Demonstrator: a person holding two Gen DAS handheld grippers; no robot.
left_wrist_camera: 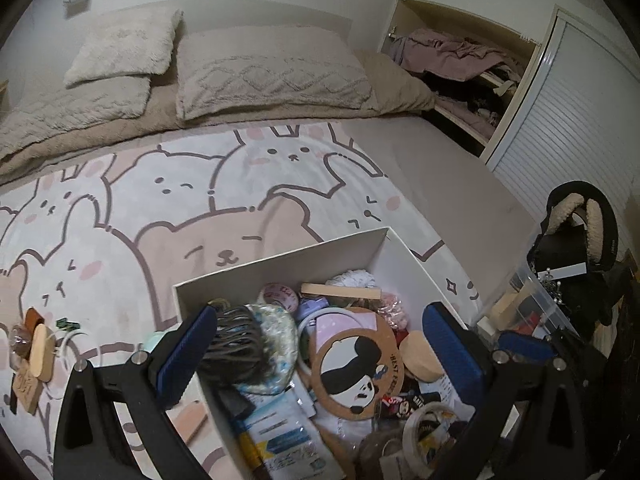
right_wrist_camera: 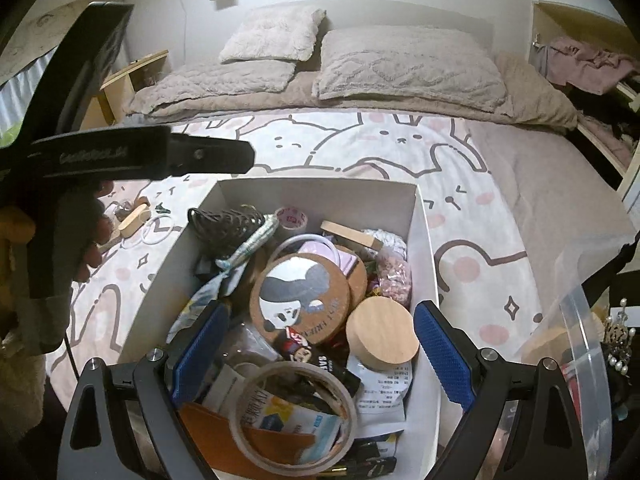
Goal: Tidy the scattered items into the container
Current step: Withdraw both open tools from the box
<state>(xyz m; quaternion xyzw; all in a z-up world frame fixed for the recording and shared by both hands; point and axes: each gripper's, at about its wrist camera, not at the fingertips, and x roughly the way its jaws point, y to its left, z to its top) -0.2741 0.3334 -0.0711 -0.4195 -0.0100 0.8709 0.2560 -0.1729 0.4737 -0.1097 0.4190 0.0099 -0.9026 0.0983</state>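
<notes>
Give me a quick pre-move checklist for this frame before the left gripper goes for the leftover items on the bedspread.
1. Left gripper empty: ok, jaws wide, nothing between the pads.
2. Right gripper empty: ok, open above the white box.
3. Items left outside: not ok, a wooden block and clear rings lie on the bedspread left of the box.
4. Room in the box: cannot tell, already piled high.
5. Path to the block: ok, nothing between box and block.

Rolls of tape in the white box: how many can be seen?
2. A large tape roll lies at the near end of the box; a small printed roll lies near its far end. Others may be buried.
</notes>
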